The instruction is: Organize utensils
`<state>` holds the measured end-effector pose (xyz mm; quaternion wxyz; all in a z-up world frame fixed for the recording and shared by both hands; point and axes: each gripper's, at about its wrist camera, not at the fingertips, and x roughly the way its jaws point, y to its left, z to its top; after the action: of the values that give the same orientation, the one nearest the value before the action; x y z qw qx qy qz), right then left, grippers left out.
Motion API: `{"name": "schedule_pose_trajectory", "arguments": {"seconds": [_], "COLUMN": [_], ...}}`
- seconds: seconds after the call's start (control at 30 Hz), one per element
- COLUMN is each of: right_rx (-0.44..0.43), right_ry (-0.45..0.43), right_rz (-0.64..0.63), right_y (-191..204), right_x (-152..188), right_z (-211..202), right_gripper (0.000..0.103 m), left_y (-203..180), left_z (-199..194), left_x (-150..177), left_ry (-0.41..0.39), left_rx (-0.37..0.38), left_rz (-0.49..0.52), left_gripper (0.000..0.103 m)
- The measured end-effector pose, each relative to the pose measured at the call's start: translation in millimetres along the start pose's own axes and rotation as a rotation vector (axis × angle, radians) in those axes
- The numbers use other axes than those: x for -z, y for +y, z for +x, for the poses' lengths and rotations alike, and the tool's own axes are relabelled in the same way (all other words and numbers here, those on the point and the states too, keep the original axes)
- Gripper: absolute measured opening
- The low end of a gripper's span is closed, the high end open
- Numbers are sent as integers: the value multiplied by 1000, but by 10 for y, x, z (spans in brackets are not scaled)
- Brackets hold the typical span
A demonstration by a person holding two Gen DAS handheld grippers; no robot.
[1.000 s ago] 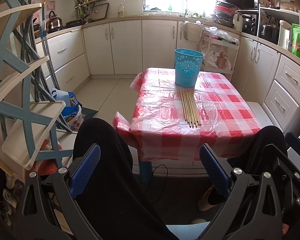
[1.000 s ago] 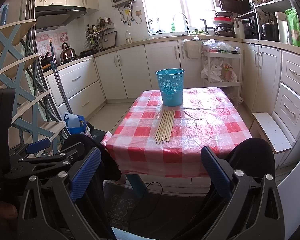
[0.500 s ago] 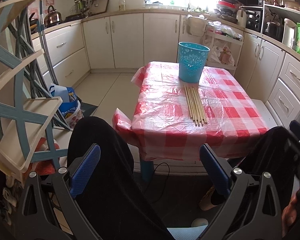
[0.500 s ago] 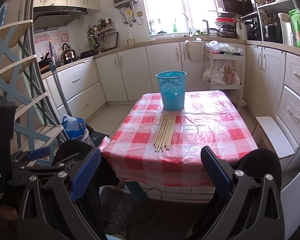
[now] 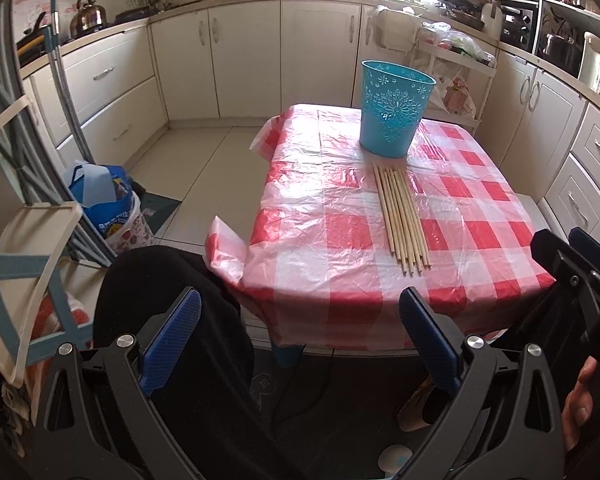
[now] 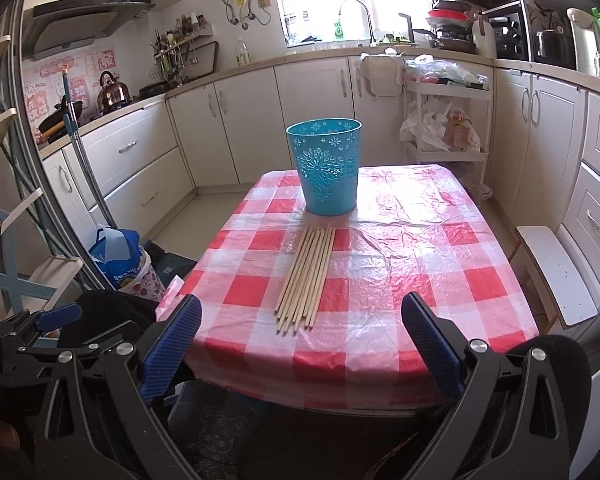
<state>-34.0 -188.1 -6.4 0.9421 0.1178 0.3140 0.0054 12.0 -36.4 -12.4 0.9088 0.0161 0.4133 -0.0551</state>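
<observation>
Left wrist view: the left gripper (image 5: 300, 334) occupies the lower frame, its blue-padded fingers (image 5: 172, 342) spread wide and grasping nothing, held over the person's dark-clad legs (image 5: 172, 320) short of the worktop (image 5: 340, 240). The worktop, covered in a red-and-white checked cloth, fills the centre right. A bundle of wooden sticks (image 5: 400, 216) lies flat on it, running lengthwise toward a turquoise perforated bucket (image 5: 392, 108) standing upright at the far end, just beyond the sticks' far tips. Part of the right gripper (image 5: 572, 272) enters at the right edge.

Right wrist view: the right gripper (image 6: 302, 334) sits low in frame, fingers (image 6: 430, 340) released and empty, near the worktop's (image 6: 400, 280) front edge. The wooden sticks (image 6: 306, 276) lie at centre, angled slightly, their far ends near the bucket (image 6: 328, 164) at upper centre. The left gripper (image 6: 56, 320) shows at lower left.
</observation>
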Motion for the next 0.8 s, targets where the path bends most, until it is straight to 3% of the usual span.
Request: {"name": "schedule_pose_trajectory", "arguments": {"seconds": [0.1, 0.33, 0.43, 0.53, 0.8], "right_rx": [-1, -29, -36, -46, -4], "right_ry": [31, 160, 216, 286, 342], "right_rz": [4, 21, 31, 59, 52], "right_y": [-102, -325, -392, -473, -546], "right_x": [-102, -289, -329, -343, -413], "right_z": [240, 1094, 1453, 1850, 2367], "right_gripper": [95, 51, 41, 35, 27], "left_y": [-58, -163, -206, -245, -326], "left_z": [188, 608, 792, 963, 1348], "left_x": [-141, -457, -576, -659, -857], "left_ry": [12, 49, 61, 77, 112], "left_rx": [16, 28, 19, 10, 5], "left_rz": [6, -1, -8, -14, -13], "left_gripper": [95, 95, 95, 95, 95]}}
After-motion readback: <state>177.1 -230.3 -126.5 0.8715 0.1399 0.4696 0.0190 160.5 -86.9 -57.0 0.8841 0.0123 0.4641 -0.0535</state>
